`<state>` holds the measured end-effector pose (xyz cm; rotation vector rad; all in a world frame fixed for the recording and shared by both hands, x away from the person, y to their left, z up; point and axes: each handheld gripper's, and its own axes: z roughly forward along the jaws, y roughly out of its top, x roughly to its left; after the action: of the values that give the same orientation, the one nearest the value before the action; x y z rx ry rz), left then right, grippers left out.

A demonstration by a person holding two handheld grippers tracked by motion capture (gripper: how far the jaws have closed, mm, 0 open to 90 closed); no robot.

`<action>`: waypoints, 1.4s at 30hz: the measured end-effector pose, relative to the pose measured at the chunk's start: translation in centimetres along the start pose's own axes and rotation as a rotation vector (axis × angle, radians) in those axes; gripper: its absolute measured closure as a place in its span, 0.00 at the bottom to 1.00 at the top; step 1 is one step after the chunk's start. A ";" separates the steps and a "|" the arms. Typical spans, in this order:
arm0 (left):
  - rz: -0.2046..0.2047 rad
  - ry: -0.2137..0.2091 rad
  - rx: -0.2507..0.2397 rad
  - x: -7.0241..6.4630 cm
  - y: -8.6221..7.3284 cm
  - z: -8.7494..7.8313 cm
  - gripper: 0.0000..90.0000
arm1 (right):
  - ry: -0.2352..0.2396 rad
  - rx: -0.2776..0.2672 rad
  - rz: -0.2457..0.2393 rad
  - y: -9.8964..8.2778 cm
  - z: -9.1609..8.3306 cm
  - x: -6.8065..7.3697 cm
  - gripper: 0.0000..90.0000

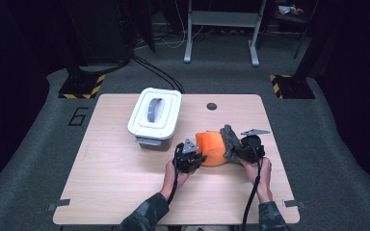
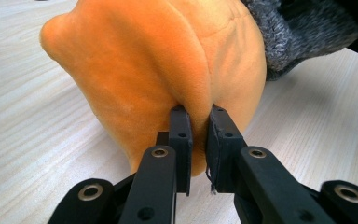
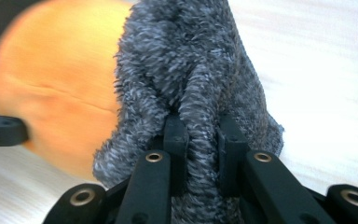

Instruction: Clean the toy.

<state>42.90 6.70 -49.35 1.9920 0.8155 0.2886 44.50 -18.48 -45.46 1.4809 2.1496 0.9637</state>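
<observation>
In the high view, the orange plush piece [image 1: 212, 148] lies on the wooden table [image 1: 115, 178], in front and to the right of the white lidded box [image 1: 154, 115]. The grey fuzzy cuff [image 1: 230, 140] sits at the right end of the plush piece. The left gripper [image 1: 192, 161] touches its left end, and the right gripper [image 1: 238, 150] is at the cuff.

In the left gripper view, the two jaws are closed on a fold of the orange plush piece [image 2: 168, 60], with the grey fuzzy cuff [image 2: 298, 32] behind it.

In the right gripper view, the jaws pinch a ridge of the grey fuzzy cuff [image 3: 191, 84]; the orange plush piece [image 3: 56, 84] is left of it, blurred.
</observation>
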 end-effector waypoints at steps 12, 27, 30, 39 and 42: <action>-0.004 0.003 0.002 0.1 -0.1 0.0 0.90 | 0.017 0.089 0.114 -2.5 3.4 -2.8 0.86; -0.018 0.003 0.002 0.4 -0.1 0.0 0.90 | 0.003 -0.066 -0.015 0.2 -2.6 0.1 0.86; -0.021 0.002 0.002 0.3 -0.1 0.0 0.90 | 0.028 -0.092 -0.063 0.8 -3.2 2.0 0.86; -0.036 -0.021 -0.034 0.8 -0.4 -0.2 0.73 | 0.016 -0.036 -0.094 1.4 -1.0 3.5 0.86; -0.032 -0.023 -0.050 0.8 -0.6 -0.3 0.61 | 0.023 -0.030 -0.106 1.4 -0.8 2.9 0.86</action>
<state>43.11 7.67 -49.80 1.9300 0.8177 0.2650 43.86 -15.74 -43.67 1.3337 2.1957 0.9767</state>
